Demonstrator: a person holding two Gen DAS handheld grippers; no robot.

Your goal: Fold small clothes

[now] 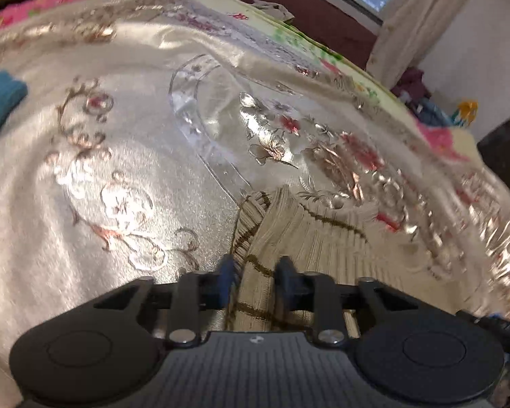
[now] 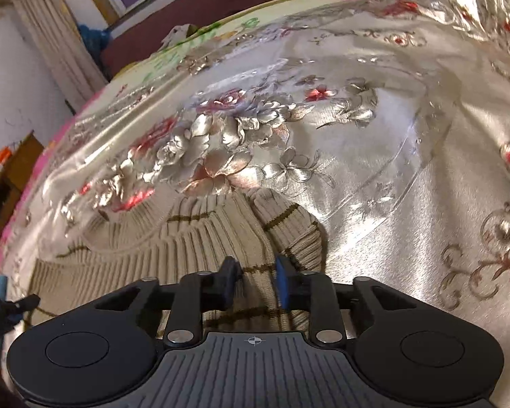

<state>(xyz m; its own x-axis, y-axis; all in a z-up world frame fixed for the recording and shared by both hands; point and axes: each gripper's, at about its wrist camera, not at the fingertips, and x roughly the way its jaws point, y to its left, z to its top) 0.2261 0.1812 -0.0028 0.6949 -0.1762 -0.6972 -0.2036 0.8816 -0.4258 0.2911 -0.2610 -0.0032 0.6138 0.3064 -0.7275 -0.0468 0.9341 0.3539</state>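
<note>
The cream ribbed knit garment with thin brown lines (image 1: 309, 234) lies on the shiny silver floral-embossed cover (image 1: 125, 136) that drapes the surface, and a fold of it runs straight back between the fingers of the left claw (image 1: 255, 272). The blue-padded fingers (image 1: 228, 272) sit narrowly apart with the knit filling the gap, clamped on it. From the right wrist view the same garment (image 2: 187, 238) spreads ahead and to the left of the right claw (image 2: 255, 272), whose fingers likewise close narrowly on a ridge of the cloth.

Beyond both claws the cover is wide and bare. Its far edge gives way to a pale floral bedsheet with pink trim (image 2: 159, 64), then a dark maroon panel (image 2: 193, 3) under a window.

The left view alone shows a folded blue cloth (image 1: 1, 98) far to the left of its claw. The right view alone shows a black tip of the other claw (image 2: 10, 306) low at left, and a wooden cabinet (image 2: 13, 170) off the left edge.
</note>
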